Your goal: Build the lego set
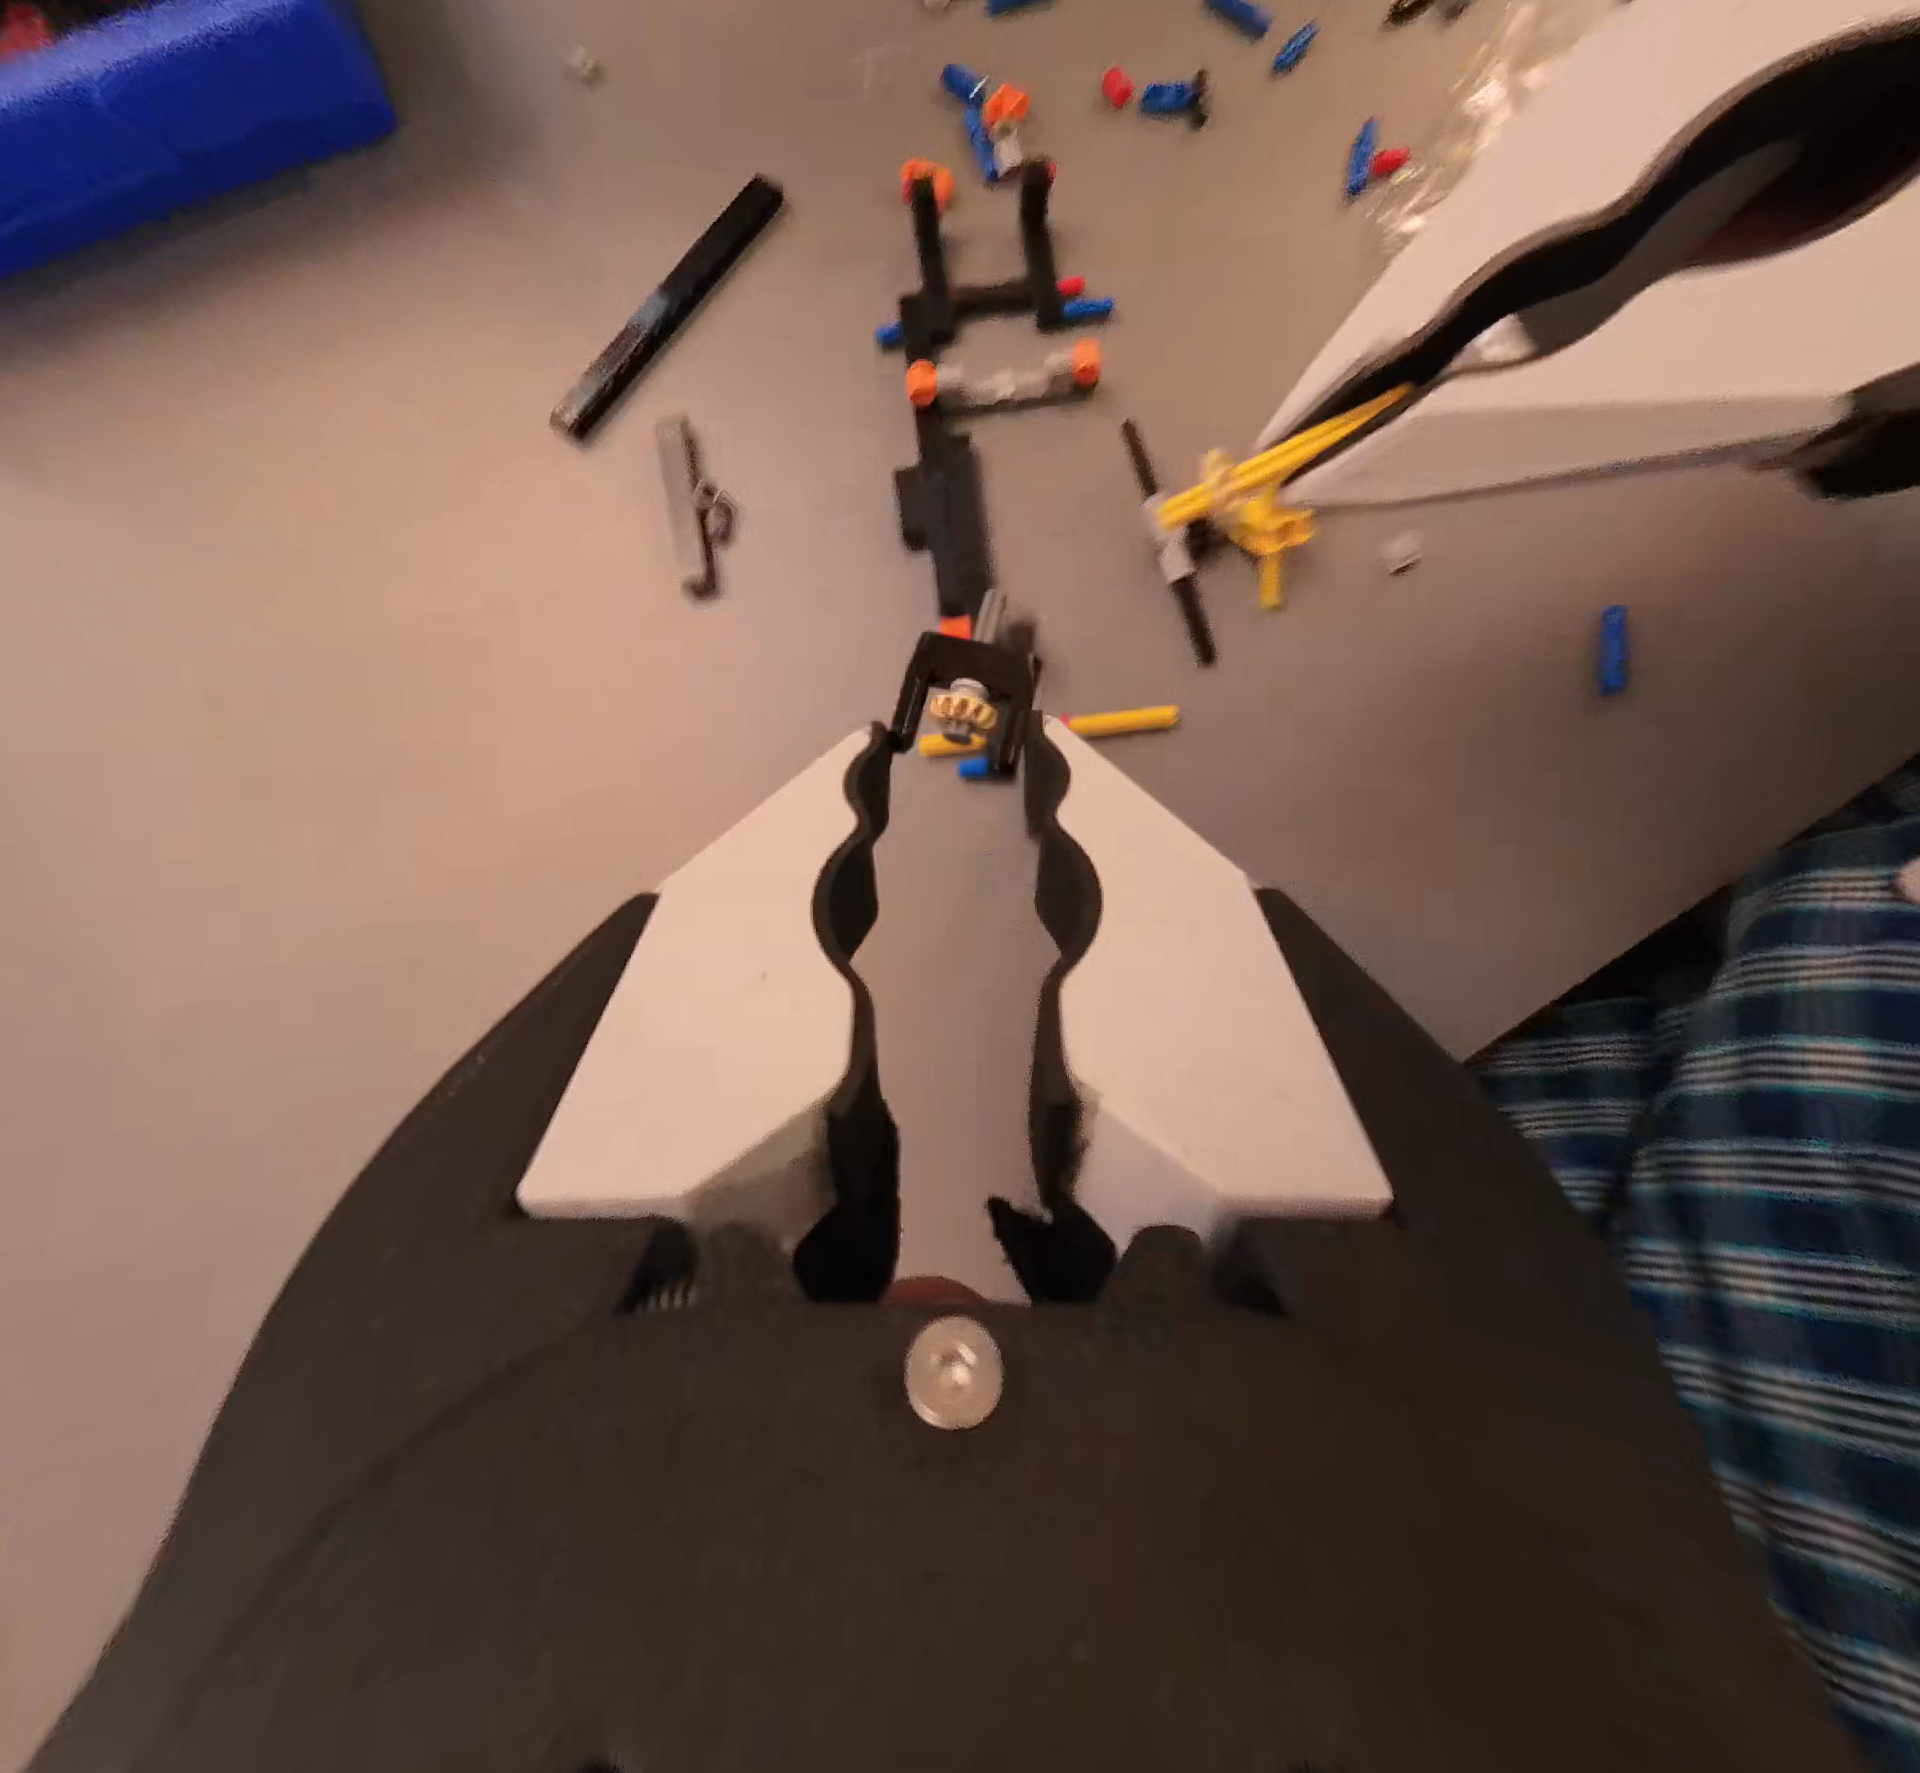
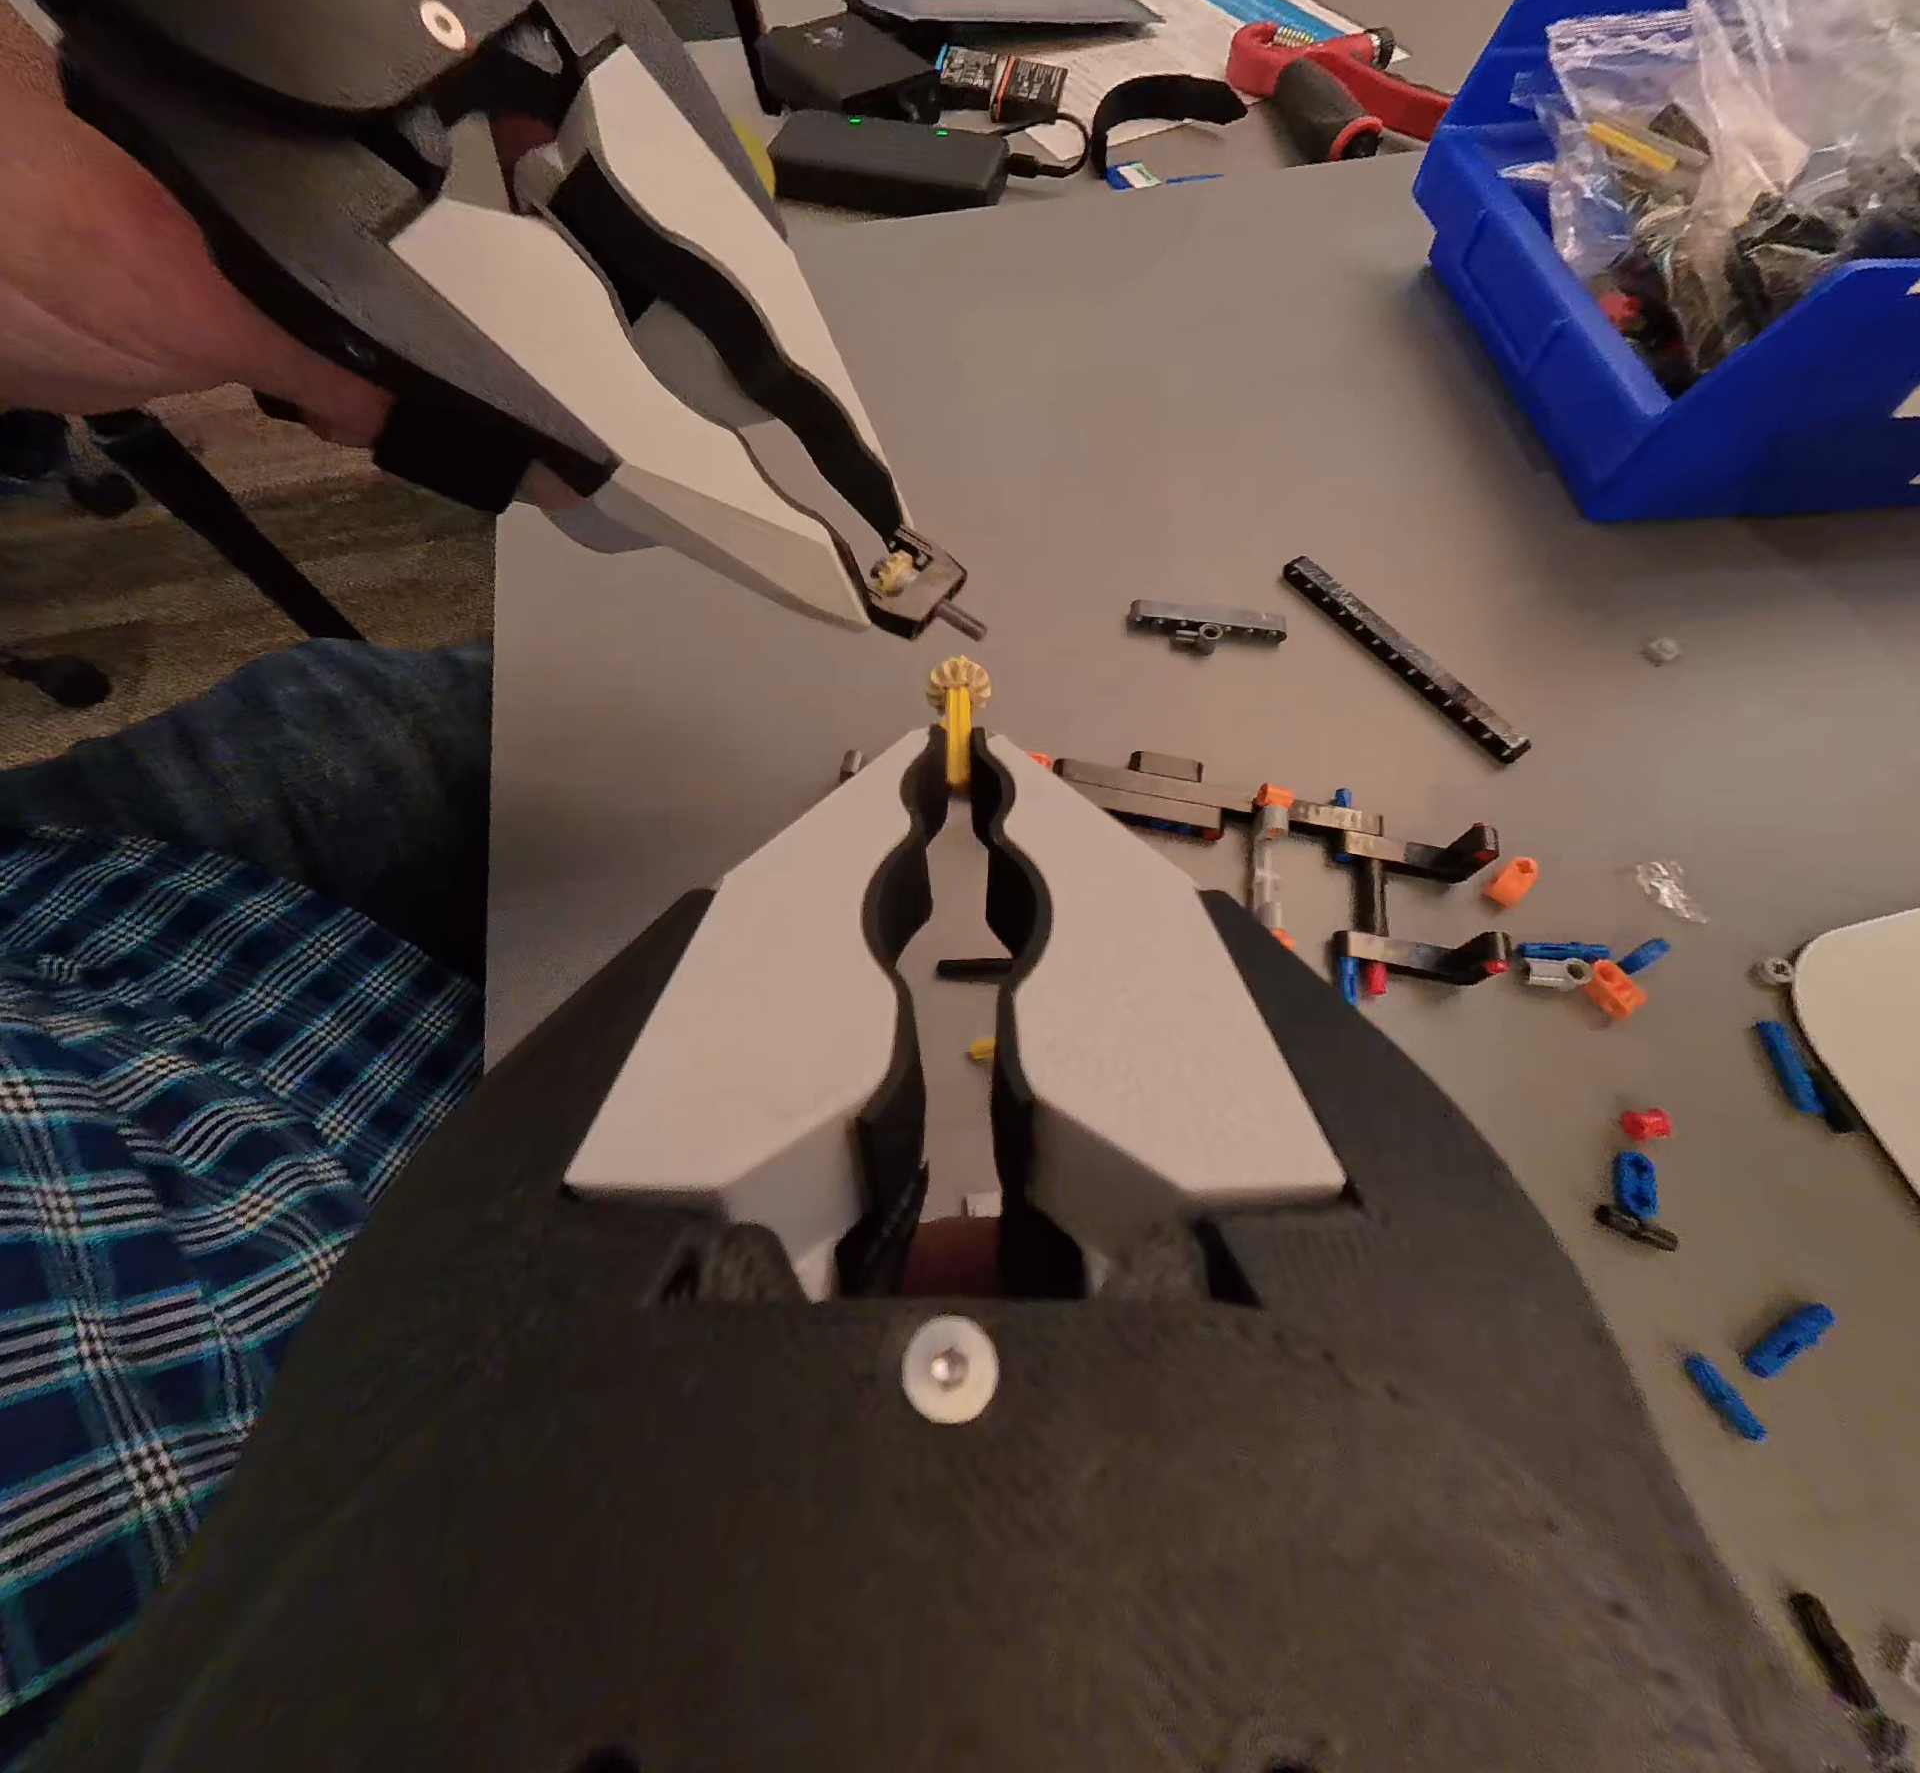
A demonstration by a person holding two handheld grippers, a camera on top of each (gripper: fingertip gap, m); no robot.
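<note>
Both tongs are up off the grey table (image 2: pixel 1143 393) w/ parts pinched at their tips. Right tongs (image 2: pixel 956 759) are clamped on a yellow rod (image 2: pixel 956 736) that sticks out past the tips, a tan gear (image 2: pixel 958 681) on its far end. Just beyond & a bit left, the left tongs (image 2: pixel 883 575) come in from the upper left, a person's hand (image 2: pixel 125 289) on the handle, closed on a small black bracket (image 2: pixel 914 596) w/ another tan gear inside & a grey pin poking out toward the right tongs' gear; the two are near, not touching. From the left tongs' own camera that bracket (image 1: pixel 961 695) sits across the tips (image 1: pixel 961 747), gear (image 1: pixel 961 710) in the middle, & a loose yellow stick (image 1: pixel 1122 721) lies on the table behind it. Plaid cloth (image 2: pixel 156 1100) shows at the near table edge. Farther out lies the half-built black frame (image 2: pixel 1351 850) w/ orange & blue bits, a short grey beam (image 2: pixel 1205 624) & a long black beam (image 2: pixel 1403 658) past it, & blue, red & orange pins (image 2: pixel 1787 1339) scattered to the right. A white board corner (image 2: pixel 1870 1027) pokes in at far right. Beyond those, a blue bin (image 2: pixel 1610 373) holds clear bags of parts. At the back: black boxes, a charger, paper & a red-and-black hand tool (image 2: pixel 1330 87).
</note>
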